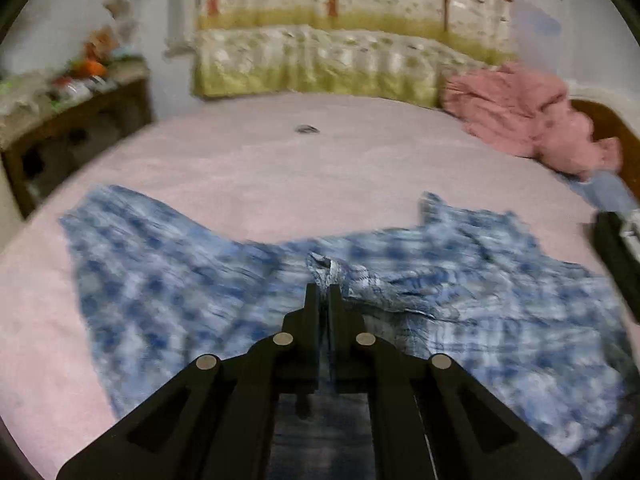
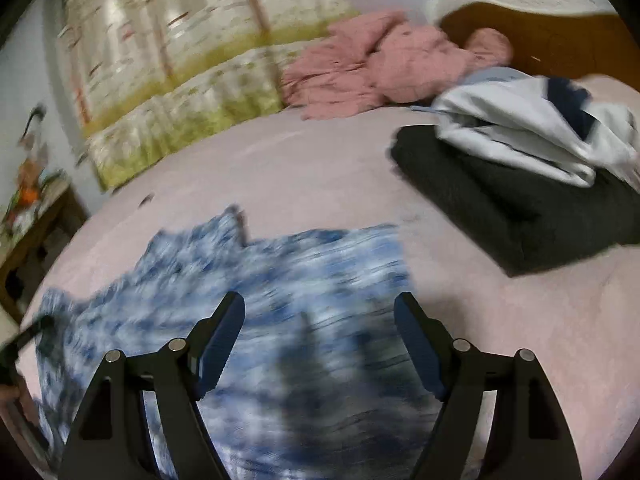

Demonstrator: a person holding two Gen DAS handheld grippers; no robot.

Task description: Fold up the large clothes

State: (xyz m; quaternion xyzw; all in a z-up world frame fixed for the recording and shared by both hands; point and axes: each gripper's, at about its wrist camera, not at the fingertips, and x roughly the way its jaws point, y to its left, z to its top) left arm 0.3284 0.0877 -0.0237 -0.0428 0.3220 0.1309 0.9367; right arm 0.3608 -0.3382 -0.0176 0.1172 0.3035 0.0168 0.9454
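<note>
A blue and white checked garment (image 1: 168, 288) lies spread across the pink bed (image 1: 248, 160). My left gripper (image 1: 325, 289) is shut on a bunched fold of this checked cloth near its middle, and the cloth rises to the fingertips. In the right wrist view the same checked garment (image 2: 312, 280) lies under my right gripper (image 2: 320, 310), whose jaws stand wide apart above the cloth with nothing between them. At the left edge of that view a dark blurred part of the left gripper (image 2: 28, 336) shows over the garment.
A crumpled pink garment (image 1: 528, 120) lies at the far right of the bed by the wooden headboard (image 2: 560, 36). A dark folded cloth (image 2: 500, 204) with a white garment (image 2: 532, 132) on top sits at right. A cluttered wooden cabinet (image 1: 76, 120) stands at left.
</note>
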